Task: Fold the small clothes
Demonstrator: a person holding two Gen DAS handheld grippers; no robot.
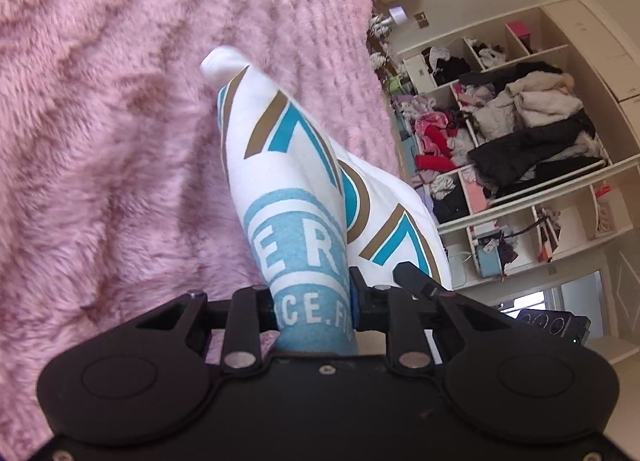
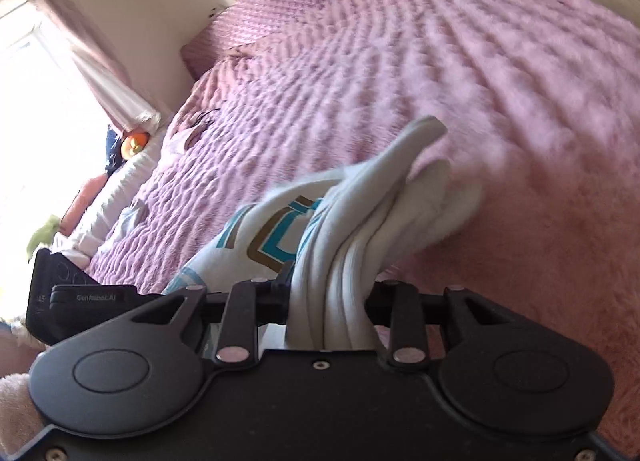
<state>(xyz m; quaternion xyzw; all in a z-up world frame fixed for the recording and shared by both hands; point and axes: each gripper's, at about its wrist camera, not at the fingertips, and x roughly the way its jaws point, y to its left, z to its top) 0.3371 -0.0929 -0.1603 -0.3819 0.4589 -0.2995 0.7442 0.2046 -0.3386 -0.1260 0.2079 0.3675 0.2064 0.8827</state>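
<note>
Both grippers are clamped on the same garment: the left gripper (image 1: 312, 301) has its jaws pressed on a bunched edge of the white shirt (image 1: 296, 165), where blue print with letters wraps between the pads, and the right gripper (image 2: 330, 301) pinches several folded white layers of the shirt (image 2: 360, 229) stacked side by side in its mouth. From the left wrist view the cloth runs away from the jaws in a twisted, stretched roll, marked with teal and brown stripes, its far white tip raised over the blanket (image 1: 100, 121). That fluffy pink blanket covers the bed and fills most of both views. From the right wrist view the shirt fans out ahead of the jaws, 1 pale flap sticking up and another drooping toward the blanket (image 2: 500, 81); part of it is blurred. Beyond the blanket lies a quilted purple cover (image 2: 288, 5), and a bright window with a pink curtain (image 2: 100, 73) stands at the far left. Open shelves (image 1: 512, 133) stuffed with piled clothes line the wall at the right of the left view.
</note>
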